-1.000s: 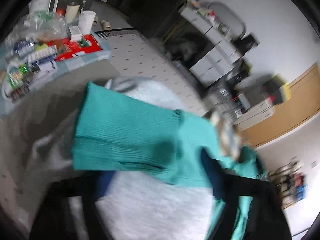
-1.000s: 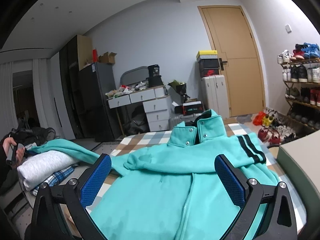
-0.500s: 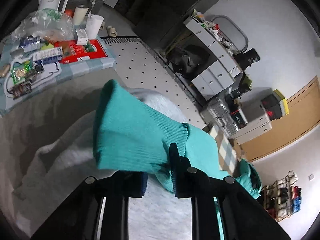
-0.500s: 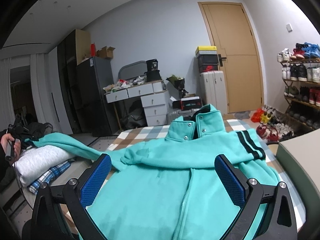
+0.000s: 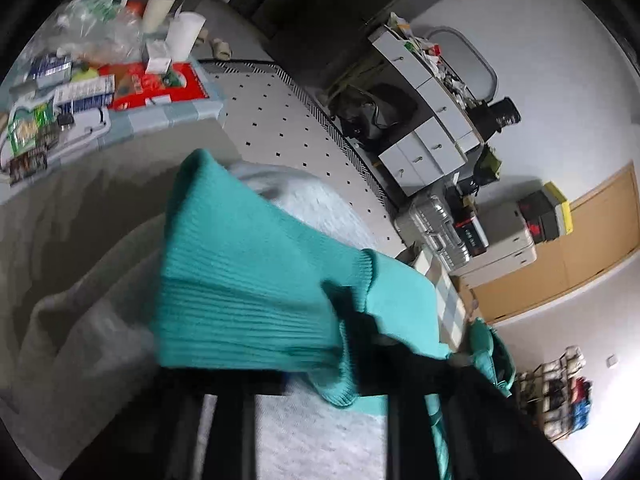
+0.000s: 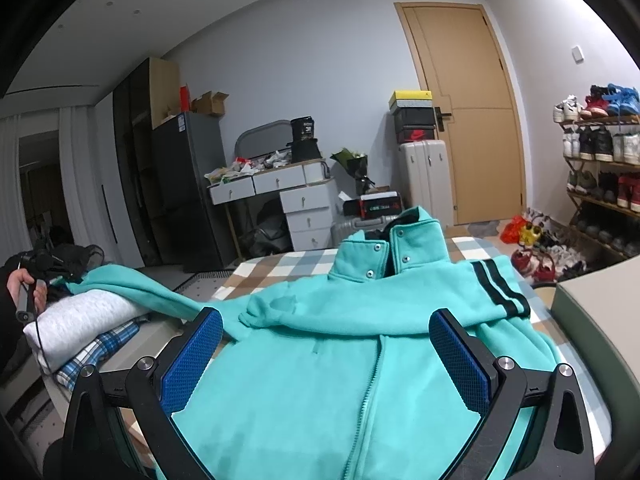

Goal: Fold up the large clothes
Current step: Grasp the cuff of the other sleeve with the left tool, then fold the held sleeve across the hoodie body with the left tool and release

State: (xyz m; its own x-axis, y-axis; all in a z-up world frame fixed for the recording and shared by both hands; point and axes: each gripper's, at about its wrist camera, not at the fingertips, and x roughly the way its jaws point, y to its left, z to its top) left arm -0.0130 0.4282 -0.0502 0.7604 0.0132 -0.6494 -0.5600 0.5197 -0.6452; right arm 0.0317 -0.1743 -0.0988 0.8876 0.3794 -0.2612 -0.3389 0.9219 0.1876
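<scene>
The left gripper [image 5: 320,364] has just been closing and clamps the teal jacket's ribbed cuff [image 5: 248,296]. The right gripper [image 6: 326,354], at lower centre, hangs apart above the teal jacket [image 6: 320,360].

Left gripper [image 5: 320,376] clamped (angled downward), right gripper [image 6: 326,354] spread wide.

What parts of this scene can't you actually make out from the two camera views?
- Left wrist view: the left gripper fingertips are buried under the turquoise jacket's ribbed cuff; the picture is motion-blurred.
- Right wrist view: the jacket's hem is cut off by the bottom edge, behind the open right gripper.
- Right wrist view: the shoes are too small to identify.
</scene>
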